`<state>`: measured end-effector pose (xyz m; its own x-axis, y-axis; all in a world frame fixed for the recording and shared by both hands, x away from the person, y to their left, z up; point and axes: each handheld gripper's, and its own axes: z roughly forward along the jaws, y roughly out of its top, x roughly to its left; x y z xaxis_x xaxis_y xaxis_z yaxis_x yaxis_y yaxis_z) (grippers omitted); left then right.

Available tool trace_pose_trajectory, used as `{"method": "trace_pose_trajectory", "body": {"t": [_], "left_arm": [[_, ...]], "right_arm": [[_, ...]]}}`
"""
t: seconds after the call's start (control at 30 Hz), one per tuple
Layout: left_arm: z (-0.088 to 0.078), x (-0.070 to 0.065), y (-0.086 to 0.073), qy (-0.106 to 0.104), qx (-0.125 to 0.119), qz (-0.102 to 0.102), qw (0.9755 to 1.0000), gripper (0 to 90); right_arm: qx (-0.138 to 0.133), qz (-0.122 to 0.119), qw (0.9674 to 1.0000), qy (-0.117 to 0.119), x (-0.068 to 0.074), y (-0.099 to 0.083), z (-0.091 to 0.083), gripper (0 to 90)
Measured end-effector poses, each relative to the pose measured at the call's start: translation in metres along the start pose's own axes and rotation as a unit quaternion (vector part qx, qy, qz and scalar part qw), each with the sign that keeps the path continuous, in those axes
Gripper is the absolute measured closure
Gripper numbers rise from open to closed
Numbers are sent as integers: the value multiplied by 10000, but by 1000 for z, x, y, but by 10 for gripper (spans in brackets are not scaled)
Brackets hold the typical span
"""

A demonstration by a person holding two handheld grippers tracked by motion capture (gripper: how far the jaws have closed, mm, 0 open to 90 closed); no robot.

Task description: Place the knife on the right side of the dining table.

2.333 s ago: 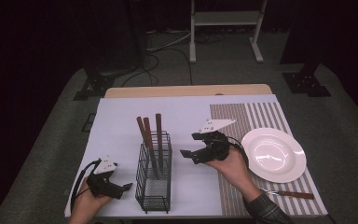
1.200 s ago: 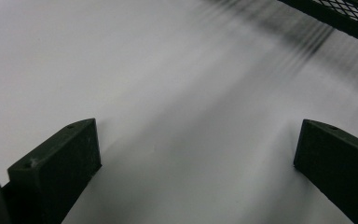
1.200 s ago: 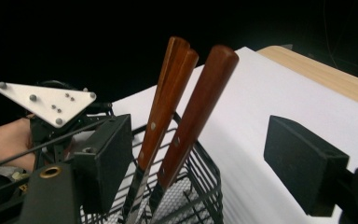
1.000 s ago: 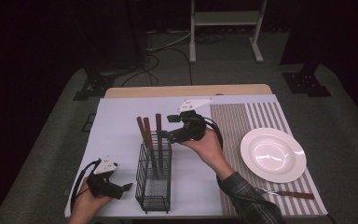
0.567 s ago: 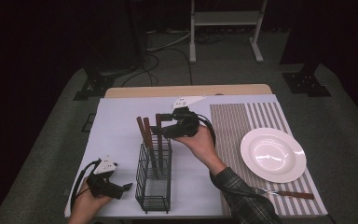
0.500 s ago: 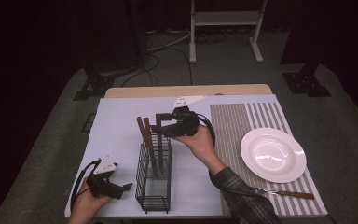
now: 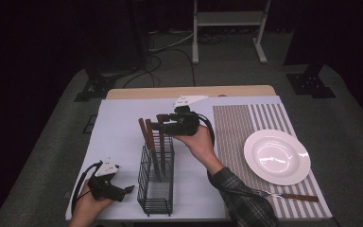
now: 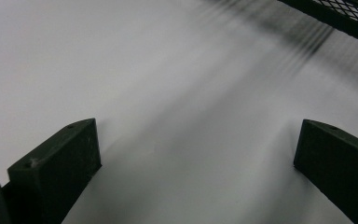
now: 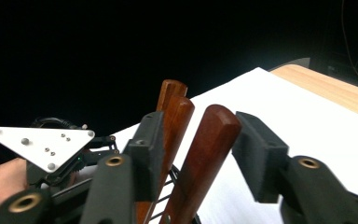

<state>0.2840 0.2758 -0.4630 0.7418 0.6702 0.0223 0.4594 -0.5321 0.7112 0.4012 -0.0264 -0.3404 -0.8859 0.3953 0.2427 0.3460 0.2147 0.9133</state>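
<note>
A black wire basket [image 7: 156, 189] stands on the white table cover and holds three brown wooden-handled utensils upright. My right gripper [image 7: 159, 125] reaches in level from the right, at the handle tops. Its jaws have just been closing. The nearest handle [image 9: 212, 140] stands between them, against the right pad, and a gap remains on the left side. Two more handles [image 9: 177, 114] stand beside the left jaw. Near the table's front left, my left gripper [image 7: 125, 190] rests open on the cover [image 8: 177, 93], nothing between its jaws.
A white plate [image 7: 276, 156] lies on a striped placemat [image 7: 246, 123] at the right. A fork with a wooden handle [image 7: 293, 196] lies by the mat's front edge. The basket's rim [image 8: 349, 23] is just ahead of the left gripper.
The right gripper travelled left from beside the plate to the handle tops over the basket, and its jaws narrowed around one handle. The left gripper stayed put.
</note>
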Motion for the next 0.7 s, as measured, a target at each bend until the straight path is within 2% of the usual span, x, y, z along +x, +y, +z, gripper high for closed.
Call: {"method": "trace_pose_trajectory", "body": {"t": [0.03, 0.07, 0.17, 0.7], "left_arm": [[0, 0, 0, 0, -2, -1, 10000, 0], [0, 0, 0, 0, -1, -1, 10000, 0], [0, 0, 0, 0, 2, 1, 10000, 0], [0, 0, 0, 1, 12, 6, 10000, 0]], "right_arm": [[-27, 6, 10000, -6, -1, 0, -1, 605], [-27, 6, 10000, -6, -1, 0, -1, 605], [-114, -4, 9999, -49, -1, 0, -4, 678], [-272, 104, 9995, 149, 5, -1, -15, 743]]}}
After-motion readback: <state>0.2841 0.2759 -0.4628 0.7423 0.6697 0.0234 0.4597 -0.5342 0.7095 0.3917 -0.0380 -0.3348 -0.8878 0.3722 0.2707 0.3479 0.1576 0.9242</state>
